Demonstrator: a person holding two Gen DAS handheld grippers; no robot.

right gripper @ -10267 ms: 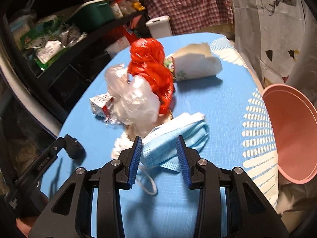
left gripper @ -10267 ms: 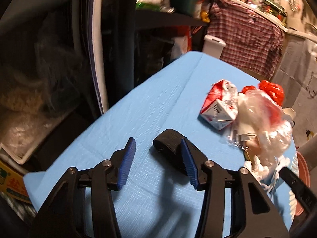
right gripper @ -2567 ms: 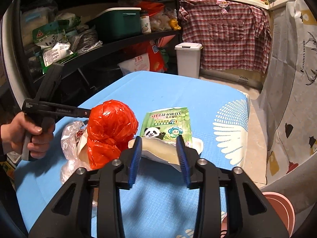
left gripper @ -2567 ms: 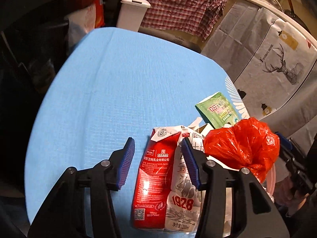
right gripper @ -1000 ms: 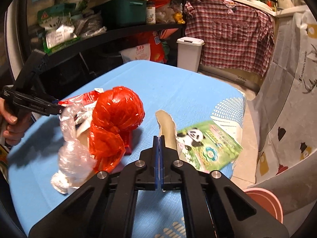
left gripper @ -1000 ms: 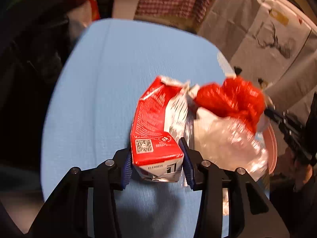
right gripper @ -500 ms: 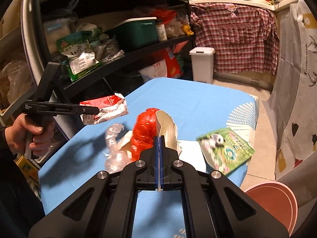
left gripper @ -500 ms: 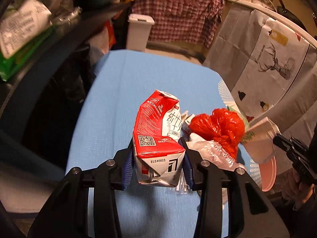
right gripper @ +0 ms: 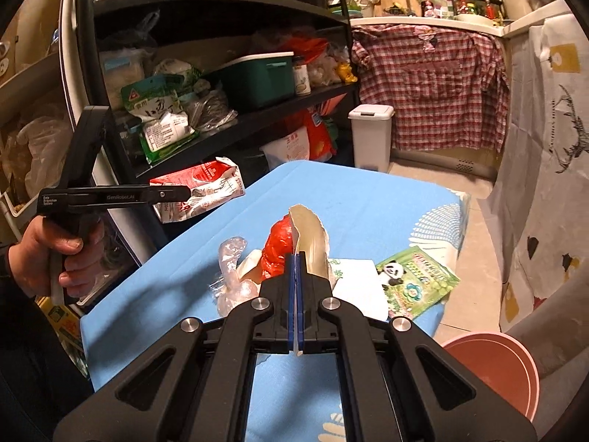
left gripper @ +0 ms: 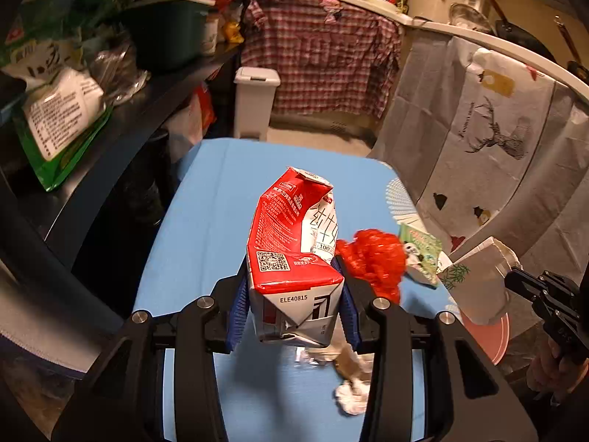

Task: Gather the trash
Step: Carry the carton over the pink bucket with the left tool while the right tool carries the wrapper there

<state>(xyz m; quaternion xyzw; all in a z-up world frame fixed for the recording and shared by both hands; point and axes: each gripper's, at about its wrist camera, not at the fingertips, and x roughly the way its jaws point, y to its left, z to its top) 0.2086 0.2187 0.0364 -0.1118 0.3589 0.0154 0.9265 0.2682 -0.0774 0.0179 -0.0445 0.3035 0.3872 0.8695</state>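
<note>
The left gripper (left gripper: pixel 292 311) is clamped on the base of a crushed red and white milk carton (left gripper: pixel 294 254), its blue pads pressed against both sides, and the carton hangs in the air above the blue table (left gripper: pixel 206 221). The right gripper (right gripper: pixel 296 287) has its jaws pinched tight on the rim of a squashed paper cup (right gripper: pixel 309 243), which is likewise lifted off the table. Below them on the tabletop lie a red plastic bag (right gripper: pixel 276 254), a crumpled clear plastic bag (right gripper: pixel 232 276) touching it, and a green panda-print packet (right gripper: pixel 416 276) near the table's right edge. A pink basin (right gripper: pixel 497 364) sits on the floor beside the table.
</note>
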